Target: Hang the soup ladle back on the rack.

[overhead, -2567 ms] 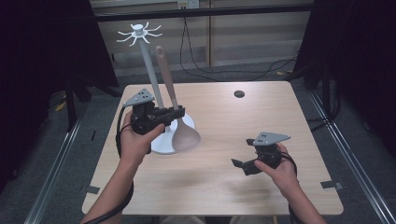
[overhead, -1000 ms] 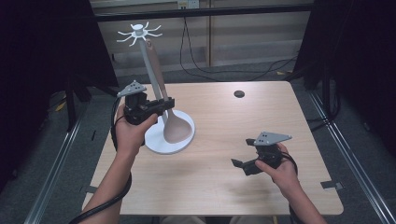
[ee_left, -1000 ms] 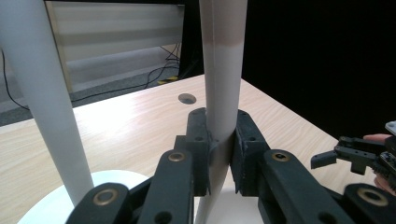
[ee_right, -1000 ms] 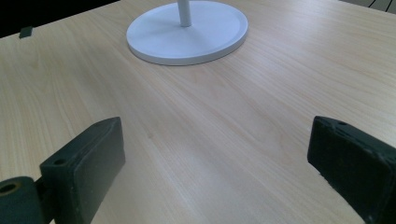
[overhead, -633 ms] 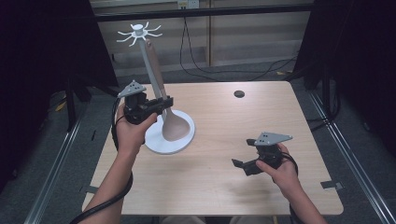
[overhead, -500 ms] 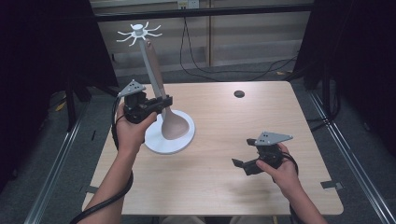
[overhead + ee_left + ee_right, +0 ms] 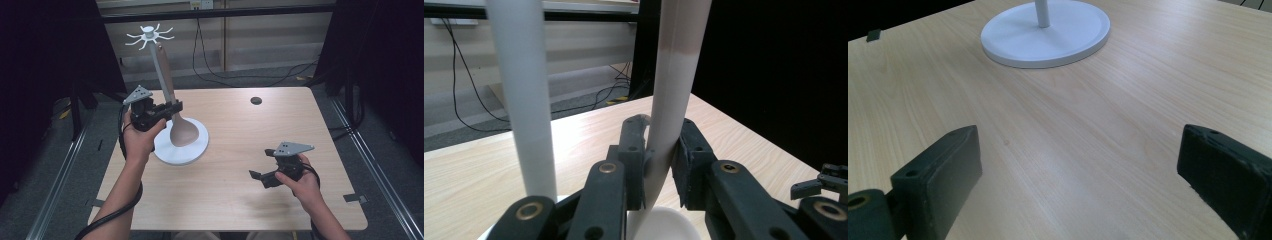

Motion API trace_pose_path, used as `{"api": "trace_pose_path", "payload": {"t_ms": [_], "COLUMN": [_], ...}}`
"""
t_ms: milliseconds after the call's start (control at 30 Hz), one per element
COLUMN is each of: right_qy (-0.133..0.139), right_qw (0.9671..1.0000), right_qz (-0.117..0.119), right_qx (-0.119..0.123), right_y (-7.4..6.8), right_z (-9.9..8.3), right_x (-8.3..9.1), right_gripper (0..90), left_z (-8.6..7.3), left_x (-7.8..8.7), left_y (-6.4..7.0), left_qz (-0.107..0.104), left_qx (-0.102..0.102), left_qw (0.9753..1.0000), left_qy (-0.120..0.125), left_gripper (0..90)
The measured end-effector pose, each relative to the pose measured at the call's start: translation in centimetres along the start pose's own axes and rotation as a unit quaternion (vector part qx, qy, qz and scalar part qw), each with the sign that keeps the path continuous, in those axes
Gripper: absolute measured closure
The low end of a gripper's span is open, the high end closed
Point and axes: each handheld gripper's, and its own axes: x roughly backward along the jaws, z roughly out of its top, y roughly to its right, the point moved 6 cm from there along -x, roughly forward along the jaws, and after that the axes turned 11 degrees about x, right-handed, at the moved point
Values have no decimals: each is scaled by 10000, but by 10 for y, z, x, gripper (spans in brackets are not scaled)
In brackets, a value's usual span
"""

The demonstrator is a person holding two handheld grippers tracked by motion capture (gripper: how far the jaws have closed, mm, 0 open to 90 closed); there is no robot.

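Your pale wood-grain worktop (image 7: 300, 125) carries a white round-based stand (image 7: 192, 150) with a white pole. The long-handled spoon (image 7: 182, 131) is taupe brown, paler at the handle top. Both claws are black, topped by grey plates. A small black disc (image 7: 256, 100) lies beyond.

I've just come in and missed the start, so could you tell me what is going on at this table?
A person works with a claw in each hand. The left claw is shut on the handle of a beige spoon, held nearly upright with its bowl down over the round base of a white hook stand, its tip near the hooks on top. The right claw is open and holds nothing, low over the wooden table.
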Motion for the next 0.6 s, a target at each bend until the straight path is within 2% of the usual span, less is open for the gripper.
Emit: {"api": "trace_pose_path", "payload": {"t_ms": [267,333,500,600], "right_qy": [-27,-30,-39,-44], "right_qw": [10000,10000,10000,10000], "right_qz": [32,21,48,30], "right_qx": [17,32,39,42], "right_y": [-1,-2,-2,-2], "right_z": [0,0,0,0], "right_x": [-2,-3,-3,-3], "right_gripper": [37,37,36,37], "left_z": [2,2,3,3], "left_x": [2,2,2,2], "left_y": [-3,-3,-5,-6], "left_qz": [0,-72,-23,-22], "left_qx": [13,55,-17,14], "left_qw": [10000,9999,10000,10000], "left_qy": [84,100,90,95], "left_gripper": [734,726,706,693]}}
